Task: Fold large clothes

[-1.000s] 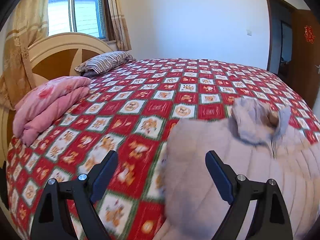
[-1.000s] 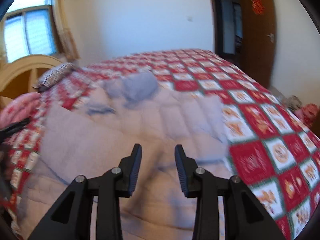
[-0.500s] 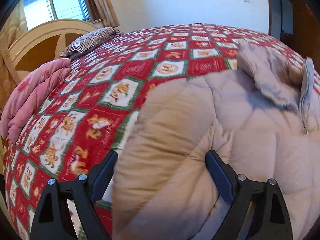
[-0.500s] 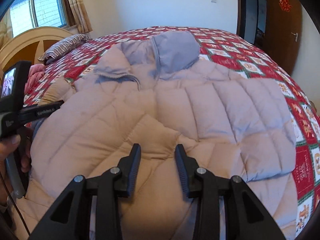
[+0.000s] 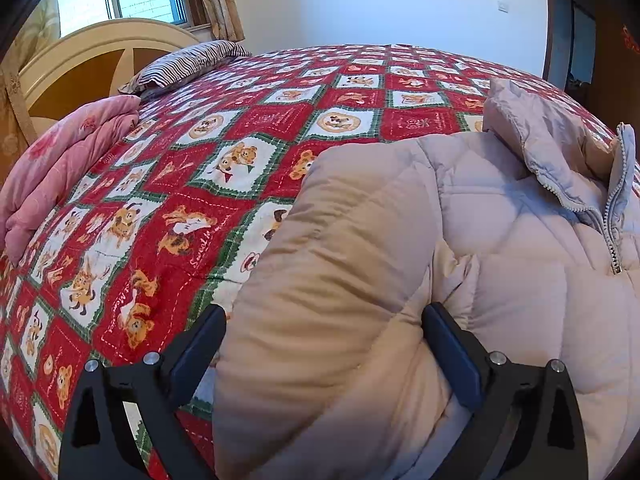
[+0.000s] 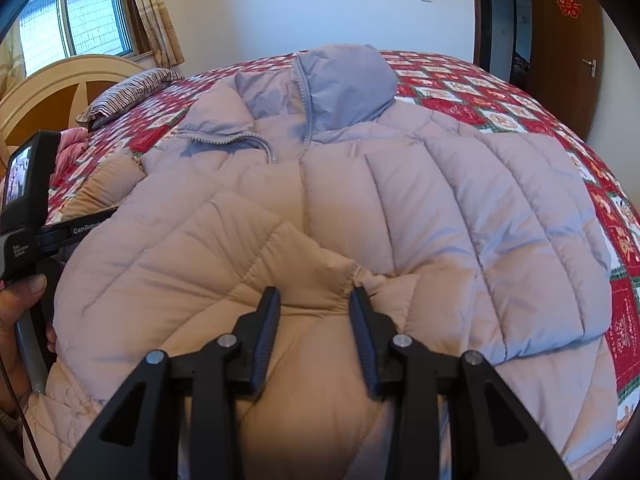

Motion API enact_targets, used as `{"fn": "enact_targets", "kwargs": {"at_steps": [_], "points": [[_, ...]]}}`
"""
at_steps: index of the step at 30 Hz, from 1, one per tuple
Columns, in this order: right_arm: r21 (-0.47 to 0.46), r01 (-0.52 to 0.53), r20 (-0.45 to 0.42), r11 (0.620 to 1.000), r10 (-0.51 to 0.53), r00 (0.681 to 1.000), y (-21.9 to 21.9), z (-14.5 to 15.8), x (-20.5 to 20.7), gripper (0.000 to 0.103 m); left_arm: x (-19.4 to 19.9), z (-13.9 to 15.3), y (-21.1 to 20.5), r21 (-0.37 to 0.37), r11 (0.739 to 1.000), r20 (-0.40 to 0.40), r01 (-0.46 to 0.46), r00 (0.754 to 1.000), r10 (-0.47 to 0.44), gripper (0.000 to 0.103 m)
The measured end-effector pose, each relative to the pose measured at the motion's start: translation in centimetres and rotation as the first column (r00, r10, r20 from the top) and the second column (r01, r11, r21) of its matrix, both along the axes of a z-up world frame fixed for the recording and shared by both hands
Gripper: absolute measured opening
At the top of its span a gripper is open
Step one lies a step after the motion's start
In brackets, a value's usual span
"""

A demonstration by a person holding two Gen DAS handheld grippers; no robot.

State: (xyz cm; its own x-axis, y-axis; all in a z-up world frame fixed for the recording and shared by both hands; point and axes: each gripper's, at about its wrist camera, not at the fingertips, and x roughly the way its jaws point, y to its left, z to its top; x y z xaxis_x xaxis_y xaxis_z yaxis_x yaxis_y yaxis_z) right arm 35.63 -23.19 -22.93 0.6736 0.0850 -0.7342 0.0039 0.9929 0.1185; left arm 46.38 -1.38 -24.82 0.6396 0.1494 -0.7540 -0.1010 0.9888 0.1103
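A large pale pink quilted jacket (image 6: pixel 440 200) lies front up on the bed, its grey-lined collar (image 6: pixel 344 80) at the far end and the zip part open. In the left wrist view its beige-looking sleeve (image 5: pixel 340 260) runs toward me. My left gripper (image 5: pixel 322 336) straddles that sleeve with its jaws opening wide, and the sleeve fills the gap. My right gripper (image 6: pixel 316 304) hovers low over the jacket's middle with its jaws partly apart, a raised fold of fabric just beyond the tips. A person's hand (image 6: pixel 24 300) holds the left gripper's body (image 6: pixel 24 200) at the jacket's left edge.
The red and white patterned bedspread (image 5: pixel 200 200) covers the whole bed. A folded pink quilt (image 5: pixel 60 168) and a striped pillow (image 5: pixel 188 64) lie by the wooden headboard (image 5: pixel 80 60). A brown door (image 6: pixel 560 60) stands at the far right.
Both grippers have come down close over the jacket. The left gripper now has the sleeve between its jaws, which stand a little wider. The right gripper's gap looks unchanged.
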Motion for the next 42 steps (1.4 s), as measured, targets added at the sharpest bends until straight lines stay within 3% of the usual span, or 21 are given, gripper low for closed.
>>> {"fn": "enact_targets", "kwargs": {"at_steps": [35, 42], "points": [[-0.03, 0.005, 0.001, 1.0, -0.004, 1.0, 0.2, -0.3, 0.1, 0.039, 0.5, -0.7, 0.7, -0.045, 0.999, -0.029, -0.006, 1.0, 0.004, 0.102], [-0.043, 0.002, -0.004, 0.999, -0.003, 1.0, 0.3, -0.2, 0.2, 0.039, 0.0, 0.4, 0.4, 0.008, 1.0, -0.035, -0.011, 0.999, 0.012, 0.102]]}}
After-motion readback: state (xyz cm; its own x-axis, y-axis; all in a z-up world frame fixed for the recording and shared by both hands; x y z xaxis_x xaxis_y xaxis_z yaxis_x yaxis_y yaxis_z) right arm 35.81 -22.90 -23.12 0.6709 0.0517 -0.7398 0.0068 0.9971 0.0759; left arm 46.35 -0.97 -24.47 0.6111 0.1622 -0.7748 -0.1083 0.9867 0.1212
